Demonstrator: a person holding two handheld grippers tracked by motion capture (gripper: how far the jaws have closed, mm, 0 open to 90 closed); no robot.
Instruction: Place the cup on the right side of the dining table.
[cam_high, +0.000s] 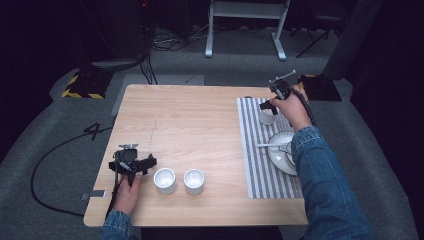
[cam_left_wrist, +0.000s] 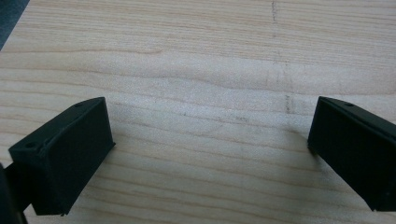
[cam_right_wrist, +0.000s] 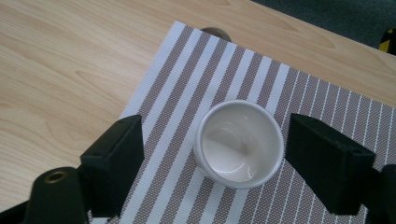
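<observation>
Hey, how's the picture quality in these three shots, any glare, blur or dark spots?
High view: table evenly lit, surroundings dark, image soft. Left gripper view: wood grain fairly sharp, no glare. Right gripper view: small highlights inside the white cup, striped mat crisp, jaws soft-edged.

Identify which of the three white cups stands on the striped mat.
The cup between the right gripper's open jaws, on the striped mat; the other two cups stand on bare wood.

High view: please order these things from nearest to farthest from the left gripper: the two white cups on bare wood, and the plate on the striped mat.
From the left gripper:
1. Left cup, just right of it.
2. Right cup, next along.
3. Plate, across the table on the striped mat.
</observation>
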